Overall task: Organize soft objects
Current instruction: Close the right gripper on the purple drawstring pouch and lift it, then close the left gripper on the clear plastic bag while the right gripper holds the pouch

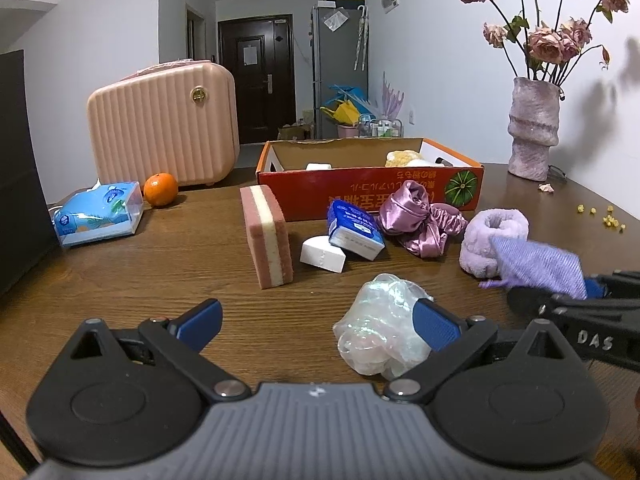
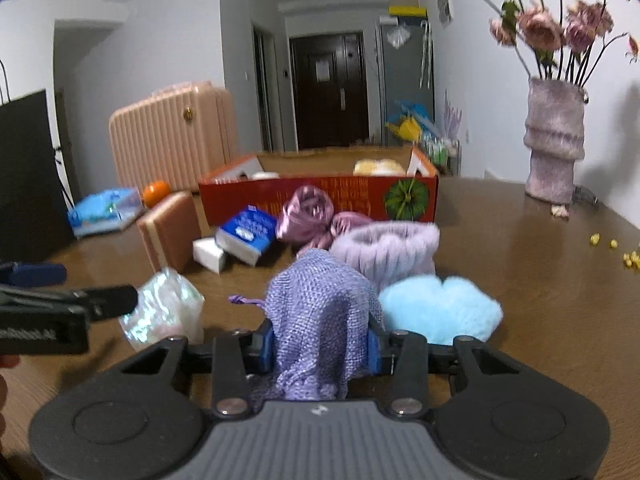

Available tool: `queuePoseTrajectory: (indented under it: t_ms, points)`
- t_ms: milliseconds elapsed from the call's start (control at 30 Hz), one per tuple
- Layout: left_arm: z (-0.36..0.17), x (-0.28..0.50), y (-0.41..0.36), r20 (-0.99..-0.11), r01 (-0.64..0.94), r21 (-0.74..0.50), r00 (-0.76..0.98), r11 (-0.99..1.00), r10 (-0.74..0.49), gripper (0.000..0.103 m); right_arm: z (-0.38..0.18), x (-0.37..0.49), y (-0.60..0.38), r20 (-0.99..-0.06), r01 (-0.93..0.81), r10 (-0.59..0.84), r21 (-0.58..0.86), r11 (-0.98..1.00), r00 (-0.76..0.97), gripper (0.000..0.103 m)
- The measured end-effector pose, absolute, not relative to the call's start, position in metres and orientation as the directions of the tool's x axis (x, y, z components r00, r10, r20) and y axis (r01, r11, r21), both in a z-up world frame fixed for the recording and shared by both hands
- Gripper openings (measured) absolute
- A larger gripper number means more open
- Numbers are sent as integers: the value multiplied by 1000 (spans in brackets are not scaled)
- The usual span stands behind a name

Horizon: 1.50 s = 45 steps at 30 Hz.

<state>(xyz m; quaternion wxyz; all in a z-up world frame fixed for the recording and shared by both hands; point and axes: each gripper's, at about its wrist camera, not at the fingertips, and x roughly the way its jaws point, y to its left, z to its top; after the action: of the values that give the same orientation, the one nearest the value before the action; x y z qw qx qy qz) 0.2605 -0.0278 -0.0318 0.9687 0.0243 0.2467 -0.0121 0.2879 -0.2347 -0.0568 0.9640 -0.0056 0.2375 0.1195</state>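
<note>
My right gripper (image 2: 320, 346) is shut on a purple mesh pouch (image 2: 320, 312), held above the table; the pouch also shows in the left wrist view (image 1: 540, 266). My left gripper (image 1: 320, 322) is open and empty, its right finger touching an iridescent plastic bag (image 1: 380, 320), also seen in the right wrist view (image 2: 164, 308). Ahead lie a pink sponge (image 1: 268, 236), a white block (image 1: 322, 256), a blue tissue pack (image 1: 354, 228), a satin scrunchie (image 1: 416, 216), a fluffy lilac band (image 1: 488, 236) and a light blue plush (image 2: 440, 308). The red cardboard box (image 1: 368, 188) holds a yellow item.
A pink suitcase (image 1: 164, 124), an orange (image 1: 160, 189) and a blue wet-wipe pack (image 1: 100, 214) stand at the left. A vase of dried roses (image 1: 532, 128) stands at the right, with yellow crumbs (image 1: 604, 216) nearby. A dark object borders the table's left edge.
</note>
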Motion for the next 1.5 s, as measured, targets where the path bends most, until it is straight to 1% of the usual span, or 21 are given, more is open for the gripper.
queuePoseTrajectory:
  t_ms: [267, 567, 933, 1133, 1233, 1300, 1367, 1400, 1500]
  points:
    - [-34, 262, -37, -482, 57, 65, 876, 996, -19, 103, -52, 285, -242, -427, -222, 229, 67, 973, 875, 40]
    - [-41, 276, -59, -525, 99, 116, 851, 988, -23, 103, -49, 282, -253, -402, -197, 216, 88, 976, 890, 41]
    - [-55, 299, -70, -576, 92, 147, 818, 985, 10, 103, -50, 283, -258, -404, -186, 207, 92, 978, 891, 41]
    - [-59, 306, -71, -584, 111, 139, 811, 984, -9, 103, -52, 283, -256, -411, -186, 204, 85, 979, 888, 41]
    - [-60, 308, -70, -597, 130, 114, 801, 985, -36, 93, -52, 284, -255, -414, -186, 203, 82, 979, 887, 41]
    - [-60, 309, -69, -604, 142, 99, 795, 985, -54, 79, -53, 284, -254, -410, -188, 204, 80, 979, 889, 41]
    - [-61, 309, -68, -613, 158, 80, 786, 984, -77, 72, -53, 284, -253, -411, -188, 202, 75, 979, 889, 41]
    - [-61, 309, -67, -616, 164, 72, 783, 984, -85, 65, -53, 284, -253, -413, -188, 201, 73, 979, 888, 41]
    - [-60, 309, -66, -620, 173, 48, 777, 984, -107, 55, -54, 284, -252, -410, -189, 202, 72, 979, 890, 41]
